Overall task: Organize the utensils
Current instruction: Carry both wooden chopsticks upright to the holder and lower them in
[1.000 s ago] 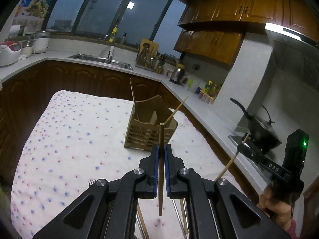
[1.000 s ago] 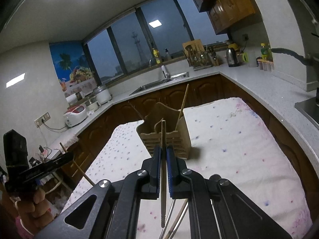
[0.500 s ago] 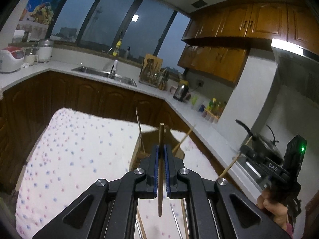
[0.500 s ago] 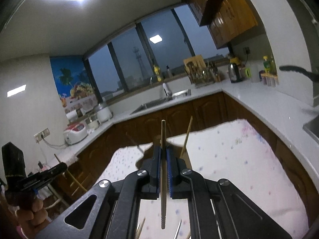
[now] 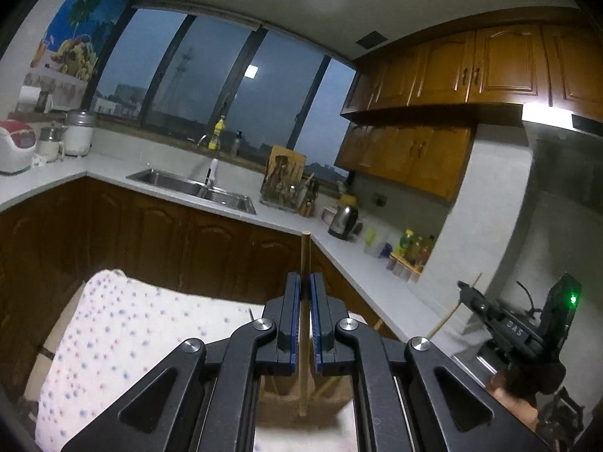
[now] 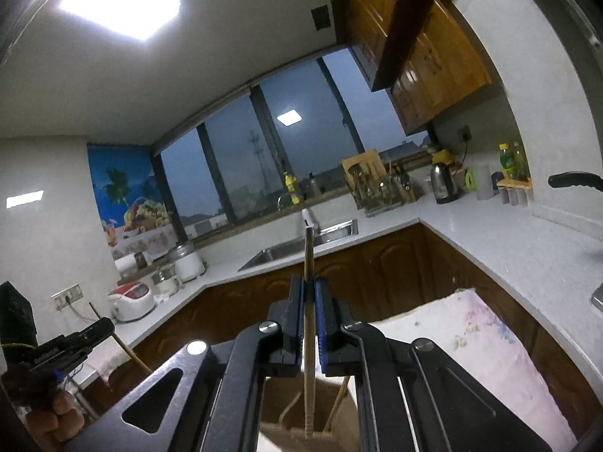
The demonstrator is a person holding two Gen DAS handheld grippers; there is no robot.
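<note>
- The letters "DAS" are showing in pale print on the body of the right gripper (image 5: 465, 288), seen at the right edge of the left wrist view; a green light is glowing on its rear block.
- No other writing is reading clearly (the bottle labels on the counter are too small to make out).
- The left gripper (image 5: 305, 297) is clamping a wooden chopstick (image 5: 304, 256) upright between its blue pads, closed right down onto the stick, whose lower end is hanging just above the wooden utensil holder (image 5: 301, 405).
- The right gripper, in its own view (image 6: 309, 301), is pinching a second chopstick (image 6: 308, 256) in the same near-closed way, its ridged tip hanging over the open top of the holder (image 6: 297, 414), where other sticks are already leaning.
- The holder is sitting on a spotted cloth (image 5: 124, 331) covering the table, largely hidden behind the gripper frames in both views.
- Behind, a steel sink (image 5: 192, 188), a wooden knife block (image 5: 284, 177), a kettle (image 5: 345, 218) and a rice cooker (image 5: 15, 145) are standing along the pale counter under dark windows.
</note>
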